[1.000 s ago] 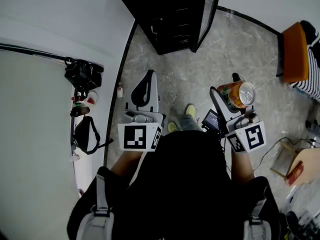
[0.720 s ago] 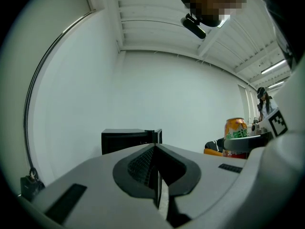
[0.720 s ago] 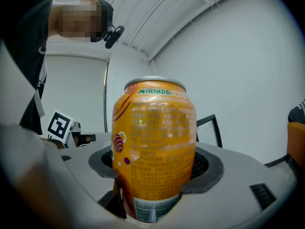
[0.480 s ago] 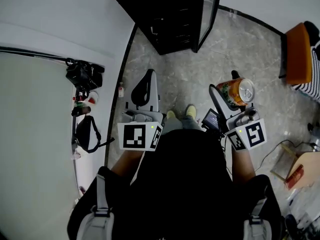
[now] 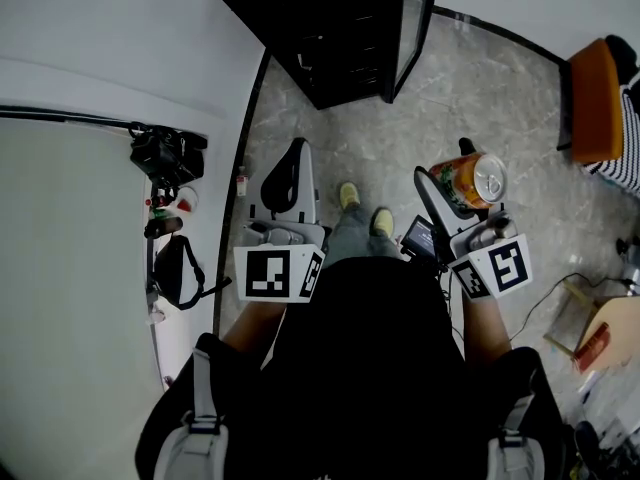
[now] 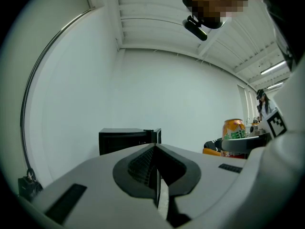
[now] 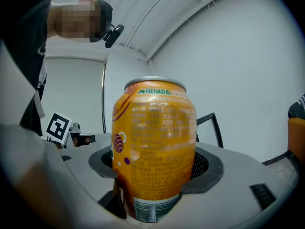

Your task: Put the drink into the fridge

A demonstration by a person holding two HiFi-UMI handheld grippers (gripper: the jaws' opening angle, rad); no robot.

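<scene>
Head view: black fridge at top centre, door open, interior too dark to read shelves. Orange drink can at centre right, in right gripper; left gripper centre left. Left gripper view: jaws pressed together, nothing between them. Right gripper view: jaws pinch the can low on its body, so it could tip or clip the door going in. Can base cut off.

A bare studio-like room: white walls, stone floor, black fridge, camera gear.
</scene>
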